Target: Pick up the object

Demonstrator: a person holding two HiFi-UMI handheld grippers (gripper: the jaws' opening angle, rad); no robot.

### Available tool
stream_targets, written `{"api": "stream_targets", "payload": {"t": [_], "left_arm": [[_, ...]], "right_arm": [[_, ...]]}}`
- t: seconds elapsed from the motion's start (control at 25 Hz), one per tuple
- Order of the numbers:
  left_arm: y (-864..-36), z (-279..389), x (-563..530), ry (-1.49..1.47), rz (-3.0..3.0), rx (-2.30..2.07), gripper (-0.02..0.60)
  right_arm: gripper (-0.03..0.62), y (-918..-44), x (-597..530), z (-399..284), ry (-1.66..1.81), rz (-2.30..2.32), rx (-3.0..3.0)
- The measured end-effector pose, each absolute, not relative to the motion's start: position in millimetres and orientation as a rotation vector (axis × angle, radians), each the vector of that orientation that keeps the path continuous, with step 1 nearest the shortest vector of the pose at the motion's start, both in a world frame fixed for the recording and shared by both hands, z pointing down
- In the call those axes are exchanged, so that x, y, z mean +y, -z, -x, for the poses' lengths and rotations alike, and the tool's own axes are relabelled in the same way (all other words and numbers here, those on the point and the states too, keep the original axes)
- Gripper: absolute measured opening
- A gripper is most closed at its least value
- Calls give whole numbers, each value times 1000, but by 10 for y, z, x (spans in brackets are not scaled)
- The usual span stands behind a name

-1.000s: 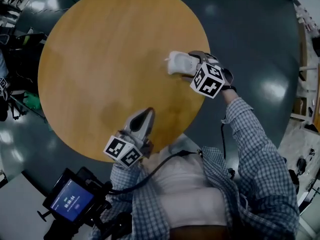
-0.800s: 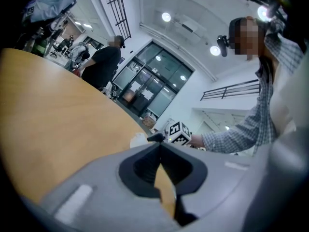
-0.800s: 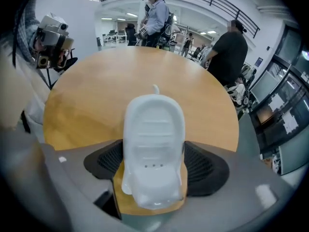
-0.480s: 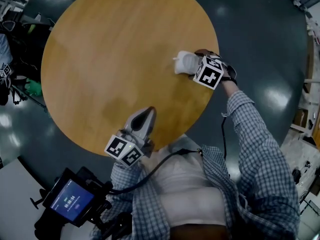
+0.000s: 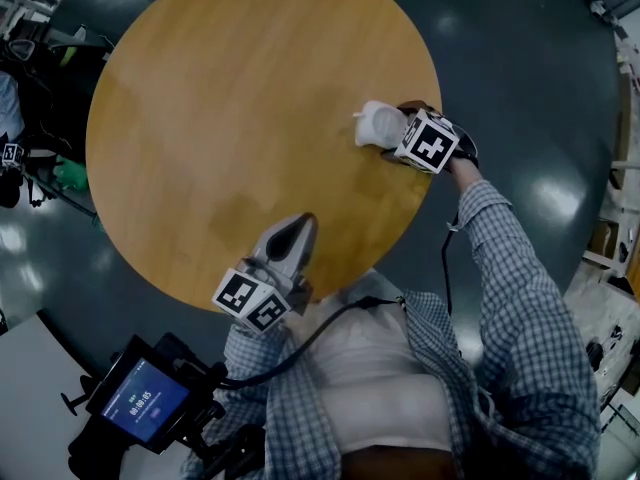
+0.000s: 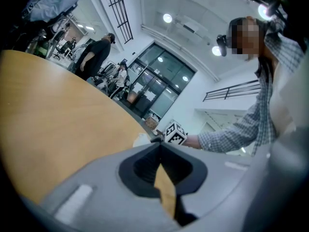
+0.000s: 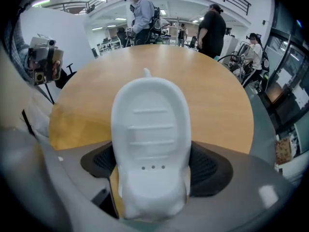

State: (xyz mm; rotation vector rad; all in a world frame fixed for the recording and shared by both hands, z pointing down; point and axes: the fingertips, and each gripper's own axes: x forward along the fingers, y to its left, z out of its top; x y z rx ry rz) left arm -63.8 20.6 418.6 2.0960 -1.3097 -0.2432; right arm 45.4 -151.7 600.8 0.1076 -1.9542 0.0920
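White, rounded plastic object [image 7: 150,144] with raised ridges, three dots.

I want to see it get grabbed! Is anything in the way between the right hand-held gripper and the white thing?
Nothing visible is in the way. The white thing lies on the table, right between the open jaws of the right hand-held gripper.

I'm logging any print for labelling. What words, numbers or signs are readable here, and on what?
Nothing can be quoted as it reads.
Screen: pale digits, too small and blurred to read.
Marker cubes: black-and-white square patterns only, no letters.
White object: ridges and three small dots, no print.
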Motion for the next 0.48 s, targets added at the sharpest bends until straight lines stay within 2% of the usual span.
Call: {"api": "stream_targets", "payload": {"t": [0.48], "left_arm": [[-4169, 572, 138, 244, -2158, -1250, -2]], "right_arm": [[448, -5575, -1428, -457, -370, -367, -2248]]}}
